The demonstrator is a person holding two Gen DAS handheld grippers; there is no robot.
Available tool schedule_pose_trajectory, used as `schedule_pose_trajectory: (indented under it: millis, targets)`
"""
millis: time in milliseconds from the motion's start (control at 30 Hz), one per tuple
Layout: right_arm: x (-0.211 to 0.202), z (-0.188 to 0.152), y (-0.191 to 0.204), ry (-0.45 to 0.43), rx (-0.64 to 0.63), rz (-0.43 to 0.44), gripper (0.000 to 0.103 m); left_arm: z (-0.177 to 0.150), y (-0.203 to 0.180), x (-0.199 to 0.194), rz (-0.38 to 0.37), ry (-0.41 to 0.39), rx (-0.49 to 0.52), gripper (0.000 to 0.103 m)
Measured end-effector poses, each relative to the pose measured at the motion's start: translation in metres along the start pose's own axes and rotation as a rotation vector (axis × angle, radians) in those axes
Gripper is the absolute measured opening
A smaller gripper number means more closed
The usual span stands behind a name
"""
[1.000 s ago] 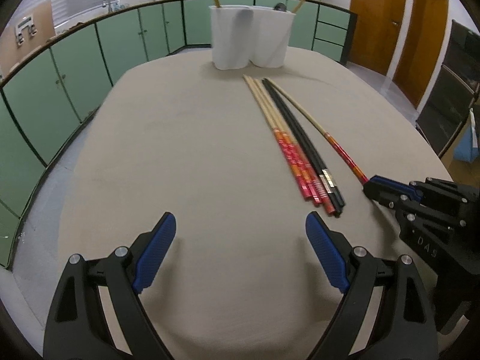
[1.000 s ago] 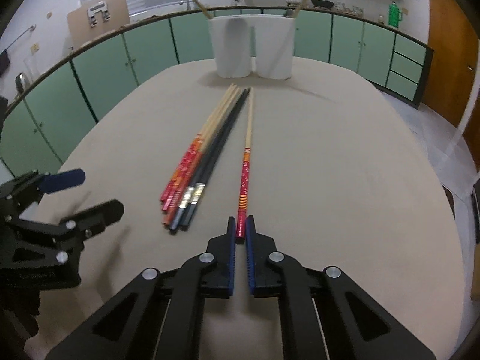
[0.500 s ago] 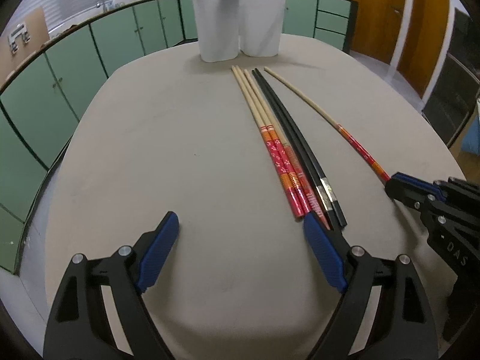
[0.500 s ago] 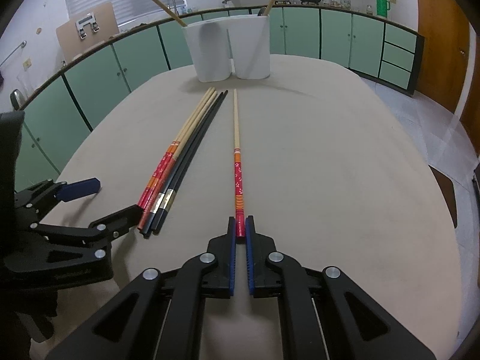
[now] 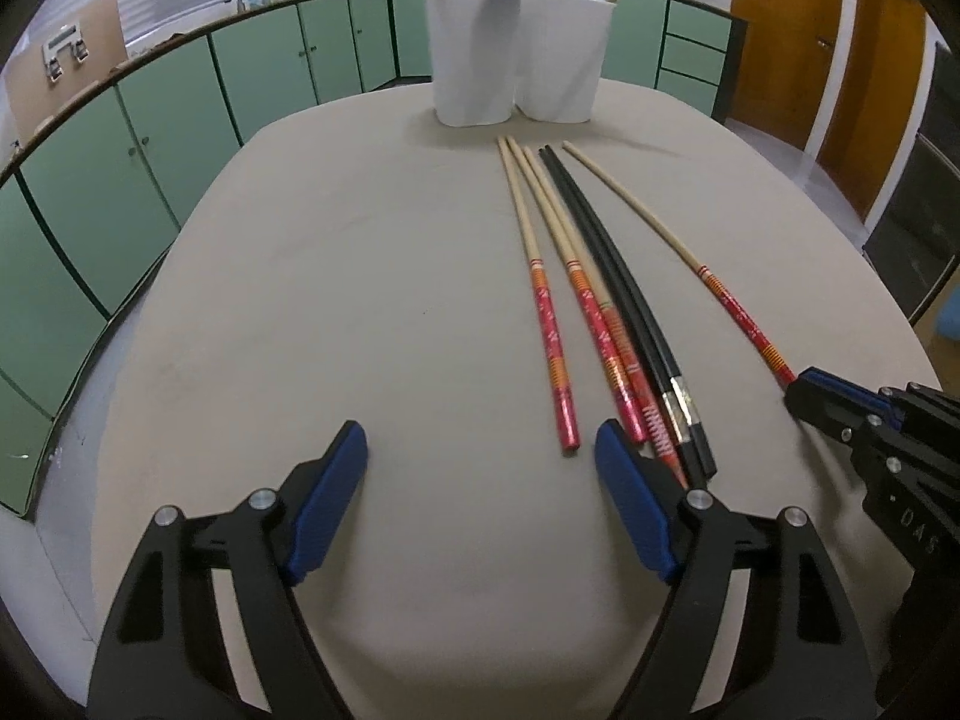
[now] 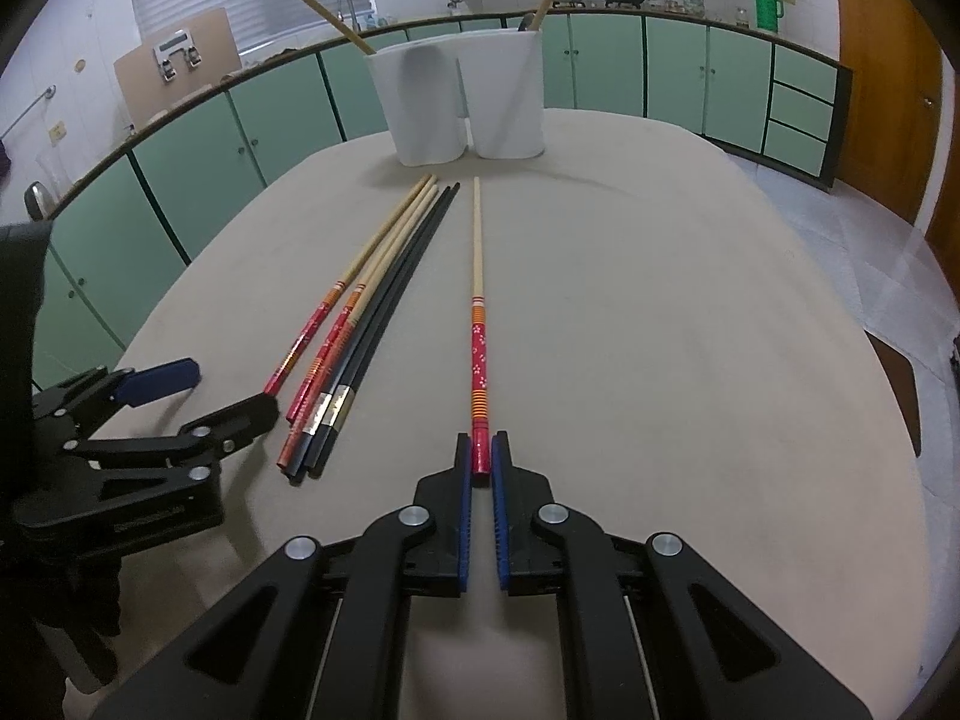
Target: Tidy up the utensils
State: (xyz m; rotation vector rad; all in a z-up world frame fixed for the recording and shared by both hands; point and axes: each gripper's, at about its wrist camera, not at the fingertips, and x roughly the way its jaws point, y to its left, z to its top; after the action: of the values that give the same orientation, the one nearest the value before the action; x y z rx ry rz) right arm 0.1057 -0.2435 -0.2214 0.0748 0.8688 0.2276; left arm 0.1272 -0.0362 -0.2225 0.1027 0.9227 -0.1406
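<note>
Several chopsticks, red-handled and black, lie bundled on the beige table, also seen as the bundle in the right wrist view. My left gripper is open at their near ends and its jaws are closing. The leftmost chopstick's end lies just inside its right finger, with no pad pressing on it. Off to the right lies a single red-handled chopstick, and my right gripper is shut on its near end. The left gripper shows at the left of the right wrist view.
A white two-part holder stands at the table's far end with a wooden stick in each part. Green cabinets ring the room and wooden doors stand at the right. The table edge curves close on the left.
My left gripper has come nearer the bundle's ends and its jaws have narrowed a little. The leftmost red chopstick has splayed away from the bundle. The right gripper stays shut on its chopstick.
</note>
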Motion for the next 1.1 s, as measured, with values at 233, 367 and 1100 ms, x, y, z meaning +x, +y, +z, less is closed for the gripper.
schedule_pose_trajectory:
  millis: [233,367,1100]
  targets:
    - [0.003,0.002,-0.003,-0.001,0.006,0.024,0.007,0.003,-0.007,0.001,-0.039,-0.024,0.013,0.025]
    - [0.003,0.002,-0.005,-0.001,0.019,0.038,0.006,0.004,-0.01,0.002,-0.076,-0.028,0.015,0.005]
    - [-0.08,0.065,-0.005,-0.193,-0.012,0.064,0.006,0.05,0.008,-0.098,-0.075,-0.281,-0.002,0.005]
